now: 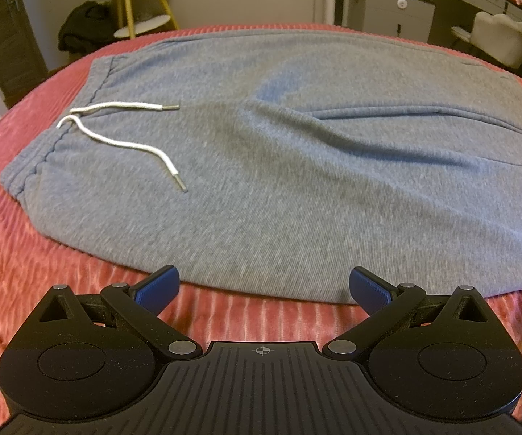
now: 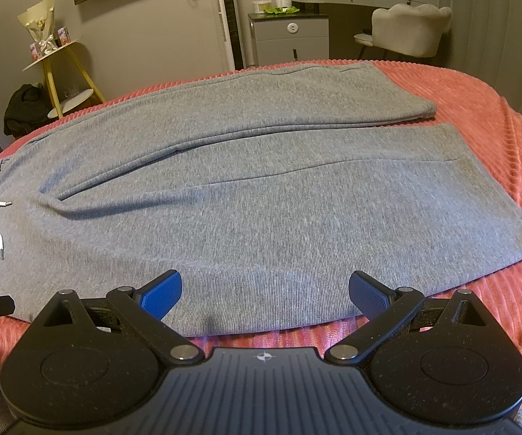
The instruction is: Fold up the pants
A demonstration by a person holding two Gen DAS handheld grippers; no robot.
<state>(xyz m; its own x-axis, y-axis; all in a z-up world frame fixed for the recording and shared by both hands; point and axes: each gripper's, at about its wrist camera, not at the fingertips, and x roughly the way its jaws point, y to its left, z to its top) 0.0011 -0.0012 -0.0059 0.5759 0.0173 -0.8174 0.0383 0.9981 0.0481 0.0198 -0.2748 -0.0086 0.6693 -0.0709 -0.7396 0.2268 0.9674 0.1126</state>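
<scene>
Pants [image 2: 261, 195] lie flat, unfolded on the pink bedspread [image 2: 496, 116], waistband left, legs side by side, so the near edge is free for pinching; left gripper [image 1: 264, 288] and right gripper [image 2: 265, 291] hover there with jaws wide apart, empty, probably just short of touching the cloth.

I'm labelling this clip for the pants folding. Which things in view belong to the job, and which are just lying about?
Belongs to the job:
grey sweatpants
white drawstring
left gripper, open
right gripper, open

Just lying about:
pink bedspread
yellow side table
grey chair
black clothing heap
</scene>
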